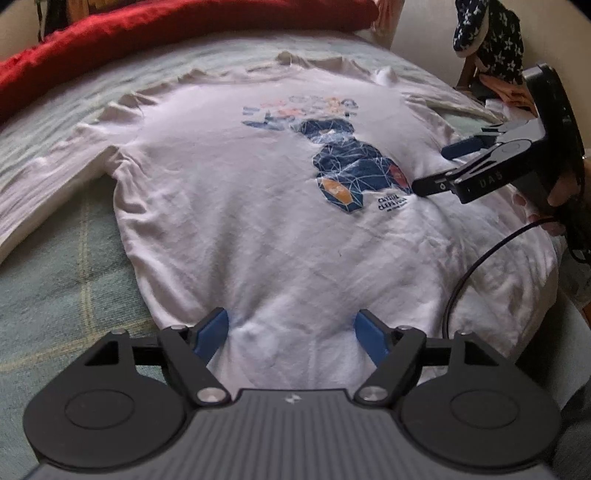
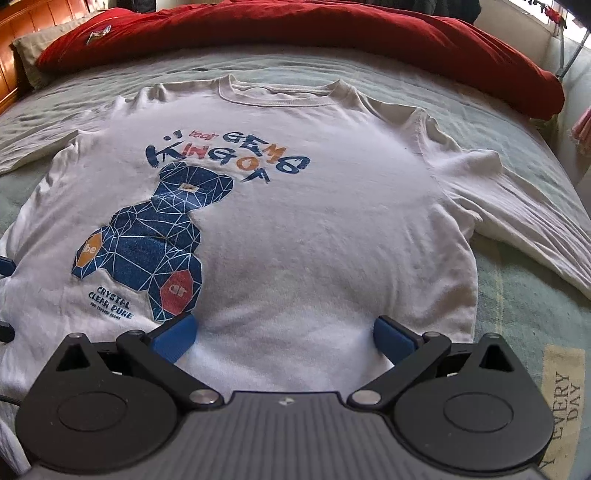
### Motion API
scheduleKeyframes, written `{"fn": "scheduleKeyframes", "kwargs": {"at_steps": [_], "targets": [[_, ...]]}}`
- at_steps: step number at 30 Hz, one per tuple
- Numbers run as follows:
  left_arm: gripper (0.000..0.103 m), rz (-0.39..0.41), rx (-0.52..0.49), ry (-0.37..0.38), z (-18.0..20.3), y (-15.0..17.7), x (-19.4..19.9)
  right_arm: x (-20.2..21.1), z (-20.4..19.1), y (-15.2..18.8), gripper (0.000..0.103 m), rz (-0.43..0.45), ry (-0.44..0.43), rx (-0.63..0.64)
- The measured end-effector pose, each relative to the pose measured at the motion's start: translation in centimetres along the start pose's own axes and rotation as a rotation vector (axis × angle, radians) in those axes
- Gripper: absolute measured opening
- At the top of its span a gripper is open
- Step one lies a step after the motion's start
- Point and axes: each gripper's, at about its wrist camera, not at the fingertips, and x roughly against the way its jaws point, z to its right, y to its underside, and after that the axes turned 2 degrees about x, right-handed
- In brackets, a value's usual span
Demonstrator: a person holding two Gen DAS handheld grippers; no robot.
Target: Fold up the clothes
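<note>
A white long-sleeved shirt point(image 1: 258, 221) point(image 2: 314, 229) with a blue bear print point(image 2: 159, 236) lies flat, front up, on the bed, both sleeves spread sideways. My left gripper point(image 1: 291, 328) is open low over the shirt's lower part, its blue pads point(image 1: 216, 332) wide apart and gripping nothing. My right gripper point(image 2: 284, 332) is open too, over the hem just right of the bear print. In the left wrist view the right gripper point(image 1: 439, 166) comes in from the right beside the print, held by a hand point(image 1: 561, 192).
A pale green checked bed cover point(image 1: 55, 288) point(image 2: 524, 302) lies under the shirt. A red blanket point(image 1: 147, 33) point(image 2: 295, 33) runs along the far side. Dark star-patterned cloth point(image 1: 491, 33) sits at the far right. A black cable point(image 1: 480, 266) trails across the shirt's right edge.
</note>
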Motion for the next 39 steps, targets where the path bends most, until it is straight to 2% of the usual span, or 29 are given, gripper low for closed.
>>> {"fn": "scheduleKeyframes", "kwargs": {"at_steps": [4, 6, 9, 14, 16, 21, 23, 26, 27, 30, 34, 36, 39], "targets": [[0.077, 0.102, -0.039, -0.051, 0.9, 2.1, 0.8, 1.3, -0.2, 1.4, 0.103, 0.03, 0.001, -0.009], [0.078, 0.132, -0.021, -0.08, 1.4, 3.5, 1.3, 2.4, -0.5, 2.7, 0.103, 0.043, 0.016, -0.015], [0.078, 0.177, 0.006, -0.123, 2.3, 5.5, 2.1, 4.3, -1.1, 5.5, 0.103, 0.069, 0.064, -0.05], [0.079, 0.252, 0.051, -0.194, 3.8, 9.0, 3.5, 6.0, -2.7, 10.7, 0.103, 0.167, 0.151, -0.048], [0.079, 0.245, 0.07, -0.182, 3.8, 9.0, 4.2, 6.6, -2.7, 12.4, 0.103, 0.215, 0.158, -0.106], [0.08, 0.334, 0.103, -0.126, 4.8, 6.8, 5.0, 6.8, -2.6, 13.8, 0.103, 0.254, 0.153, -0.144], [0.08, 0.357, 0.102, -0.125, 5.5, 5.5, 3.5, 6.7, -2.6, 13.7, 0.103, 0.25, 0.156, -0.15], [0.08, 0.303, 0.137, -0.178, 6.2, 5.3, 1.0, 6.9, -2.9, 13.7, 0.103, 0.246, 0.16, -0.144], [0.08, 0.317, 0.125, -0.2, 6.6, 5.9, 0.5, 7.0, -2.9, 13.9, 0.103, 0.248, 0.158, -0.14], [0.081, 0.335, 0.106, -0.219, 7.4, 7.9, 1.2, 7.7, -2.9, 14.8, 0.103, 0.259, 0.131, -0.116], [0.083, 0.298, 0.093, -0.217, 7.8, 9.2, 2.7, 8.6, -2.8, 16.3, 0.103, 0.274, 0.099, -0.076], [0.083, 0.291, 0.091, -0.22, 8.1, 8.9, 3.4, 9.2, -2.9, 16.5, 0.103, 0.275, 0.093, -0.058], [0.083, 0.345, 0.083, -0.21, 8.5, 7.6, 4.0, 10.3, -3.2, 16.2, 0.103, 0.308, 0.051, -0.046]]}}
